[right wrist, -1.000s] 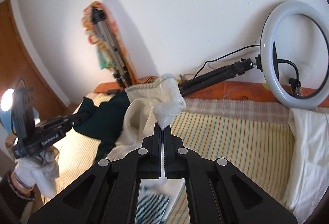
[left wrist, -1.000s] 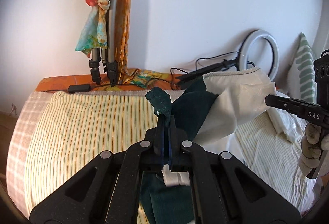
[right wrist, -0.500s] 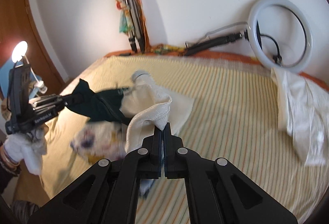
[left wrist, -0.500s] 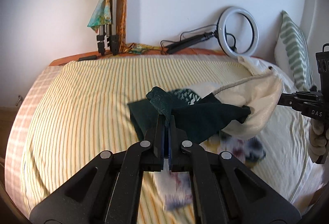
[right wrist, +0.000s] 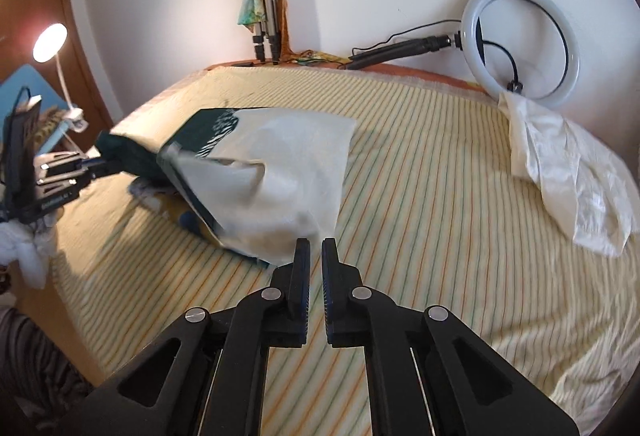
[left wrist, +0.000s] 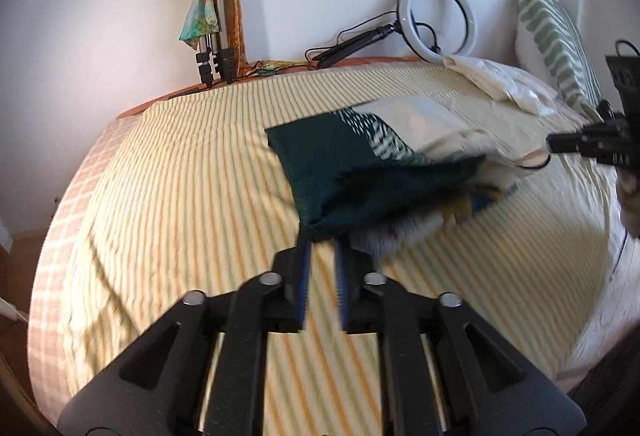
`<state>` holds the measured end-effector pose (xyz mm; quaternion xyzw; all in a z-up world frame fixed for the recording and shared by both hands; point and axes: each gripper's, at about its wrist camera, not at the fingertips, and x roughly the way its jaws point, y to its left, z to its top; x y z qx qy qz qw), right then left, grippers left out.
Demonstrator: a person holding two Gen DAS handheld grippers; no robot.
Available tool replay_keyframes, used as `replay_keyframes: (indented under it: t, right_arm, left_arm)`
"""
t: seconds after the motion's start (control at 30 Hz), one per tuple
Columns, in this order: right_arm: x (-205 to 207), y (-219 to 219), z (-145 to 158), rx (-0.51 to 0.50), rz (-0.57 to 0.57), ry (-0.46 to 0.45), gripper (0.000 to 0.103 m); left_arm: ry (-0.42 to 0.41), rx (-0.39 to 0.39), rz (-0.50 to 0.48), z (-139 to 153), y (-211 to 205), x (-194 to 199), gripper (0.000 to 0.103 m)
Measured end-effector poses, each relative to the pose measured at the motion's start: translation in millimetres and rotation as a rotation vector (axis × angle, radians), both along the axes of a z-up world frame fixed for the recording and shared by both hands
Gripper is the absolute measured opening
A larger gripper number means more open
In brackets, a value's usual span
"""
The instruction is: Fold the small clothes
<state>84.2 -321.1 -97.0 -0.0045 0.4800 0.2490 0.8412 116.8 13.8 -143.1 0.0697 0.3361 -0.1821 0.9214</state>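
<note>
A small garment, dark green point(left wrist: 352, 176) on one half and cream point(right wrist: 288, 164) on the other, lies folded over on the striped bedspread point(left wrist: 180, 196), its near edges still lifted and blurred. My left gripper point(left wrist: 322, 248) is open with its tips just at the green edge, holding nothing. My right gripper point(right wrist: 316, 248) is open just below the cream edge, holding nothing. Other patterned cloth point(left wrist: 420, 228) peeks out from under the garment.
A ring light point(right wrist: 520, 44) and a tripod with a scarf point(right wrist: 260, 0) lean on the wall behind the bed. A white cloth point(right wrist: 560, 180) lies at the right, a striped pillow point(left wrist: 552, 36) beyond it. A lamp point(right wrist: 50, 44) stands left.
Both grippers lowered the garment from the air onto the bed, let go of its corners and opened. The garment now rests folded on the bedspread.
</note>
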Motion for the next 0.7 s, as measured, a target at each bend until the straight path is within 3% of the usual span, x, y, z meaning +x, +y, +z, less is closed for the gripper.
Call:
replay_keyframes:
  t: [0.03, 0.1, 0.13, 0.17, 0.27, 0.37, 0.43, 0.6, 0.63, 0.67, 0.7]
  right_arm:
    - [-4.5, -3.2, 2.3, 0.010, 0.001, 0.001, 0.005]
    - [-7.0, -14.9, 2.3, 0.052, -0.028, 0.037, 0.017]
    - [-6.1, -20.4, 0.1, 0.078, -0.051, 0.059, 0.029]
    - [-4.9, -26.9, -2.8, 0.121, -0.077, 0.084, 0.033]
    - [6.5, -38.0, -15.9, 0.207, -0.157, 0.173, 0.034]
    - [18.1, -40.4, -33.6, 0.269, -0.211, 0.271, 0.034]
    - [22.1, -38.5, -41.3, 0.285, -0.223, 0.305, 0.034]
    - [25.0, -32.5, -55.6, 0.335, -0.231, 0.368, 0.034]
    - [24.6, -32.4, -56.9, 0.351, -0.234, 0.374, 0.033]
    - [23.0, -32.6, -58.7, 0.390, -0.235, 0.386, 0.019]
    - [23.1, -31.7, -61.2, 0.426, -0.231, 0.406, 0.010]
  left_arm:
    - [-0.003, -0.001, -0.003, 0.5, 4.3, -6.9, 0.018]
    - [0.004, -0.013, 0.003, 1.2, 14.8, -15.7, 0.023]
    - [0.026, -0.046, 0.012, 2.5, 22.4, -17.1, 0.026]
    - [0.042, -0.083, 0.022, 3.6, 29.1, -17.1, 0.029]
    - [0.124, -0.276, 0.086, 6.4, 55.7, -7.5, 0.040]
    - [0.287, -0.479, 0.144, -5.8, 72.9, 9.5, 0.041]
    - [0.388, -0.551, 0.137, -16.6, 70.4, 17.4, 0.041]
    - [0.536, -0.633, 0.131, -35.4, 52.0, 27.6, 0.041]
    - [0.544, -0.636, 0.132, -38.7, 47.7, 29.6, 0.036]
    - [0.547, -0.633, 0.133, -40.7, 44.2, 31.0, 0.017]
    - [0.547, -0.619, 0.139, -42.4, 39.5, 32.5, 0.009]
